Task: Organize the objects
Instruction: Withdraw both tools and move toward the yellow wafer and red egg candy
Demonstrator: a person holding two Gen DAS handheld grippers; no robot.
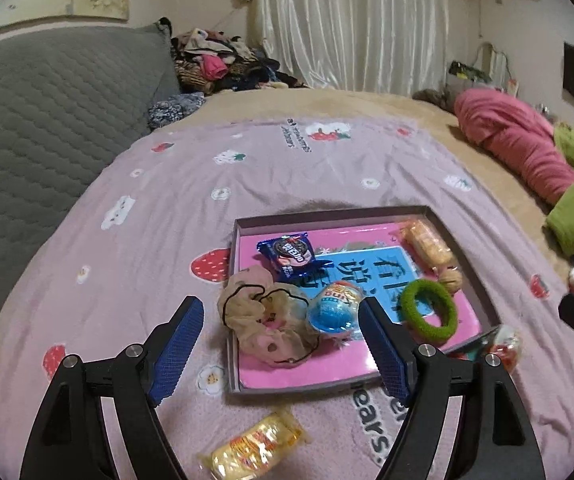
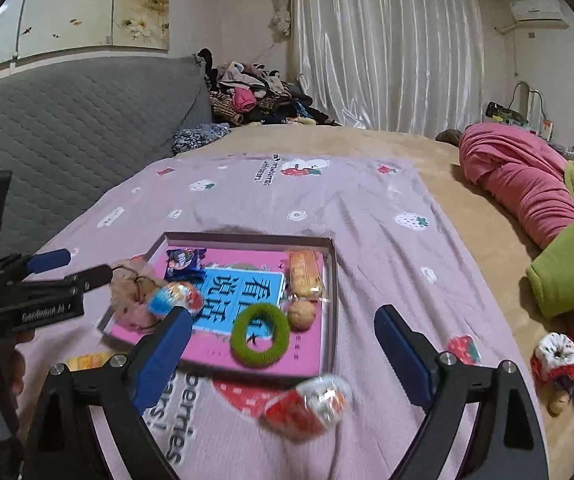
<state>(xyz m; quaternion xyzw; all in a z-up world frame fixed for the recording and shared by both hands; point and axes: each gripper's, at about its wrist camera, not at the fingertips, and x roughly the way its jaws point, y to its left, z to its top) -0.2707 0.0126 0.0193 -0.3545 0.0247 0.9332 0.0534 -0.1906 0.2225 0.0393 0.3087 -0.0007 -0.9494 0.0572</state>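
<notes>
A shallow grey tray lies on the pink strawberry bedspread with a pink book as its floor. On the book lie an Oreo packet, a beige scrunchie, a blue egg-shaped candy, a green hair tie, a walnut and an orange snack pack. My left gripper hangs open above the tray's near left corner, gripping nothing. My right gripper is open too. A blurred red egg-shaped candy is on the bedspread just outside the tray, clear of both pads.
A yellow snack packet lies on the bedspread in front of the tray. A grey quilted cushion rises on the left, a clothes pile behind. Pink and green bedding and a red-white scrunchie lie to the right.
</notes>
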